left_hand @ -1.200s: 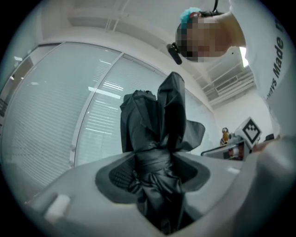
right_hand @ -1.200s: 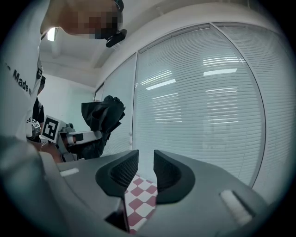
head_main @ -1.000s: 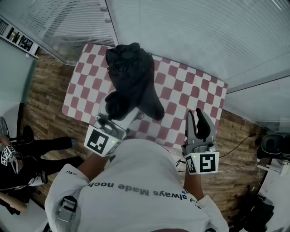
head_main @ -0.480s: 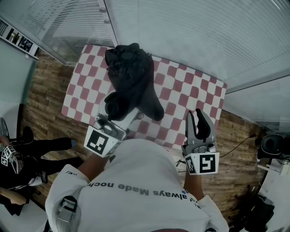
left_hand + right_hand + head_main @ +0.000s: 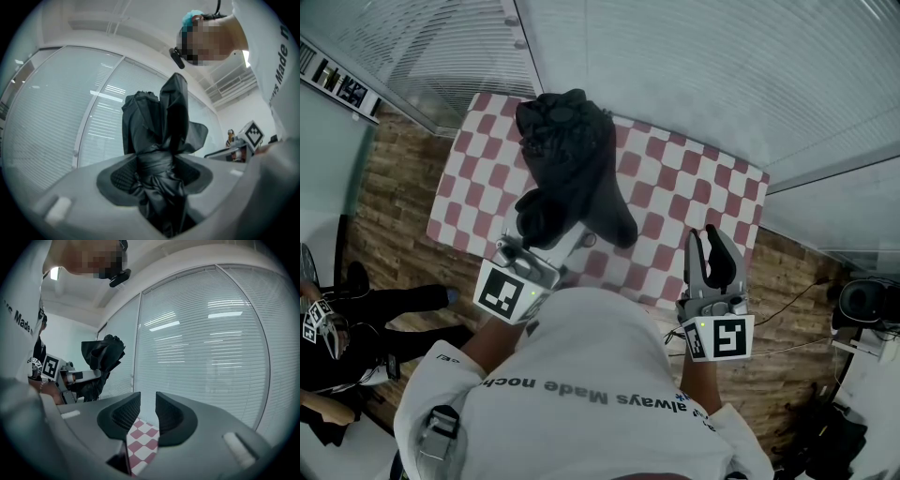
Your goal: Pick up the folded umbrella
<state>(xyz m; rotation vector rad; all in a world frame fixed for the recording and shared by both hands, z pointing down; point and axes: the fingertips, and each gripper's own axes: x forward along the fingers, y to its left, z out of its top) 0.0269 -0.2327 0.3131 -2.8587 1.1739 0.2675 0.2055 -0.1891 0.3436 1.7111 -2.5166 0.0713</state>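
Observation:
The folded black umbrella (image 5: pixel 572 159) hangs over the red-and-white checked table (image 5: pixel 694 187), its loose fabric bunched at the far end. My left gripper (image 5: pixel 539 220) is shut on its narrow near end. In the left gripper view the umbrella (image 5: pixel 159 140) rises from between the pads, with the left gripper (image 5: pixel 157 171) pinching the gathered cloth. My right gripper (image 5: pixel 712 246) hovers at the table's near right edge, jaws a little apart and empty. In the right gripper view the right gripper (image 5: pixel 144 411) shows checked cloth through its gap, and the umbrella (image 5: pixel 101 357) is at the left.
Glass walls with blinds (image 5: pixel 722 75) run behind the table. Wooden floor (image 5: pixel 394 216) surrounds it. A person in dark clothes (image 5: pixel 337 337) sits at the lower left. Cables (image 5: pixel 787 309) and dark gear (image 5: pixel 834 441) lie on the floor at the right.

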